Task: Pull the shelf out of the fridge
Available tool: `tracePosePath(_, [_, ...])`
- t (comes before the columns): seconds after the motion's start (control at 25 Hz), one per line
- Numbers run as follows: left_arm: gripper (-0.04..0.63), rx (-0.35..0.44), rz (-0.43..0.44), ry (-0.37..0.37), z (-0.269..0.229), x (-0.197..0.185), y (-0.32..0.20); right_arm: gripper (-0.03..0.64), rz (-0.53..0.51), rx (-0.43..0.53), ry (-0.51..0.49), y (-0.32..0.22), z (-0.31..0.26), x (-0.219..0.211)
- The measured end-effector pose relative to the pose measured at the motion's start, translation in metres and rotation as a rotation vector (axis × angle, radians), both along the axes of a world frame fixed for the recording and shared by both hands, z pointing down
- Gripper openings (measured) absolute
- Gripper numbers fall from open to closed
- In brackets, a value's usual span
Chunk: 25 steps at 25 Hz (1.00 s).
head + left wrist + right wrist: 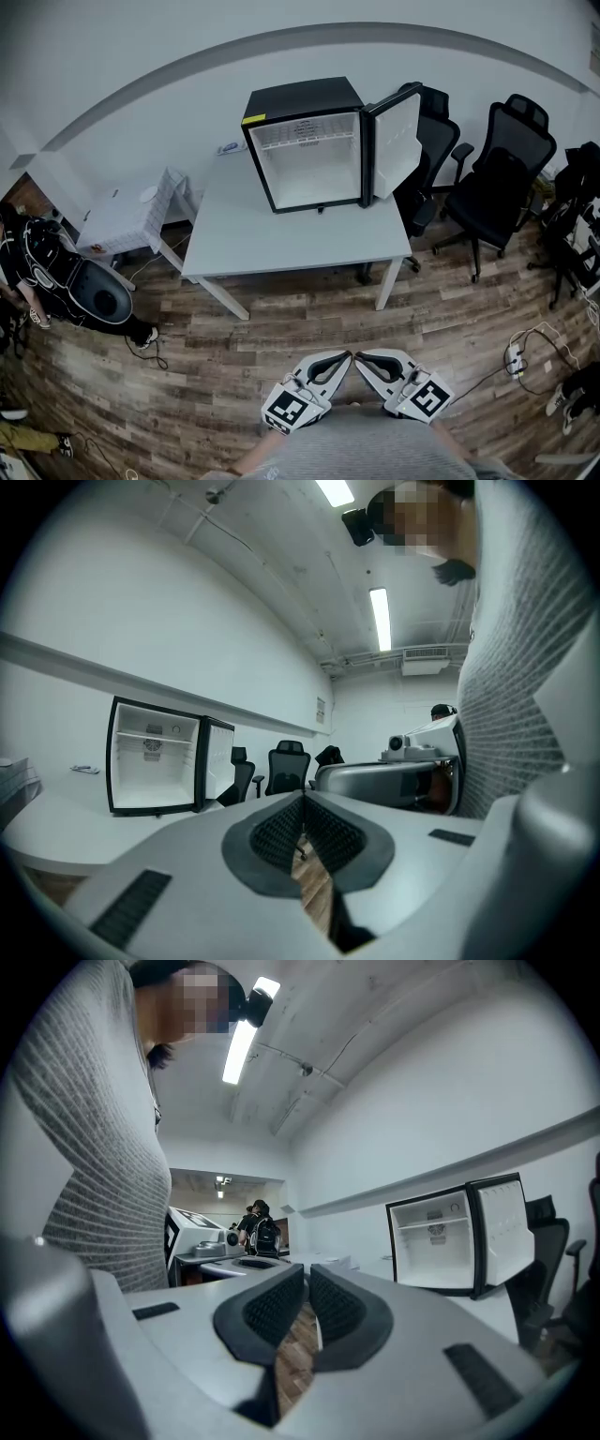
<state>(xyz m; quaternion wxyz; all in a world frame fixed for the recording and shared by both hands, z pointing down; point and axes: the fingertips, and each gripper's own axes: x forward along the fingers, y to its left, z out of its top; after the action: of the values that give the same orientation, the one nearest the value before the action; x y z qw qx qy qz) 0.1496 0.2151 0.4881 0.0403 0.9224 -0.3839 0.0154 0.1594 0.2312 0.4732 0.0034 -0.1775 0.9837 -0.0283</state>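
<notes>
Two grippers, both shut and empty. The left gripper (330,367) has its jaws together with nothing between them, and so does the right gripper (380,367). Both are held close to the person's body, tips almost touching each other, low in the head view. The fridge (300,98) stands on the white table (281,248), well apart from both grippers, with bare wood floor between. Its door (398,141) is swung open to the right. The shelf (155,733) sits fully inside, high in the white interior, level and untouched. Task looks barely started: only the door is open. What's left is pretty much everything: walk up, open a gripper, grab the shelf's front edge, slide it straight out. Black chairs (506,178) stand right of the table, out of the way.
</notes>
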Motion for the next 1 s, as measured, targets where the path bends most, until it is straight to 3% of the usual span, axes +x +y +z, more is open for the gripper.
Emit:
tracePosePath(0.48, [0.011,-0.023,-0.036,0.002,0.012,-0.03,-0.016,0.014,0.002,-0.016,-0.027,-0.023,0.001,-0.02])
tracePosePath(1.0, [0.011,0.019,0.012,0.003,0.0,-0.121,-0.13,0.014,0.072,-0.047,-0.045,-0.137,-0.005,-0.108])
